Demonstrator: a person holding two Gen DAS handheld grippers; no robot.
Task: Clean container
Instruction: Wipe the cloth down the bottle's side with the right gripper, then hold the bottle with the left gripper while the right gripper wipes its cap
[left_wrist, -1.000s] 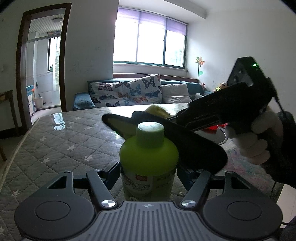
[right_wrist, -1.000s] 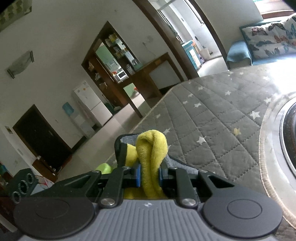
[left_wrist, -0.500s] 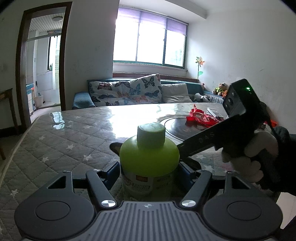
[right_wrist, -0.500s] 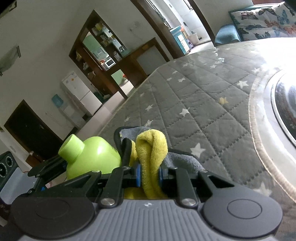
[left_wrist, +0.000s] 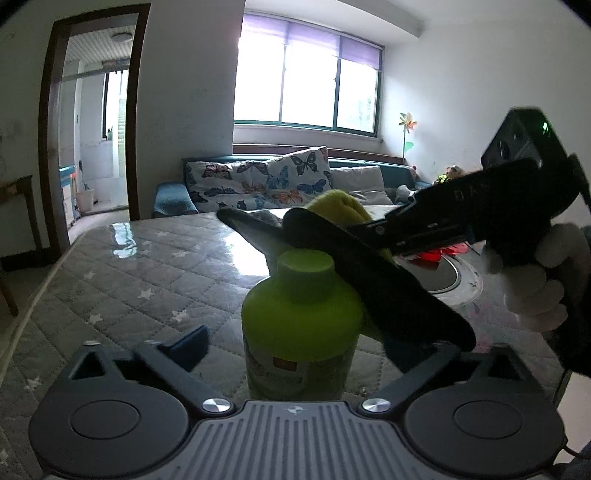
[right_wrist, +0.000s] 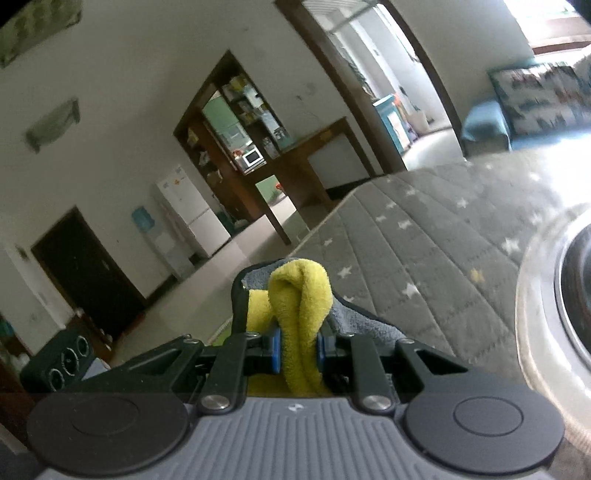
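Pinching a yellow cloth (right_wrist: 301, 321) between closed right gripper (right_wrist: 298, 349) pads, pressing it beside the cap (left_wrist: 306, 275), left gripper (left_wrist: 301, 345) spread wide, fingers apart from upright green bottle (left_wrist: 301, 325)

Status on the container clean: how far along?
Set up: the right gripper is shut on the yellow-and-grey folded cloth, and the lime-green plastic bottle with a matching cap stands between the left gripper's fingers, which look spread, with a gap beside its left finger.

In hand: the cloth sits against the bottle's upper right side, mid-wipe.

Left: the rest of the bottle. Cleanliness can't be judged here.
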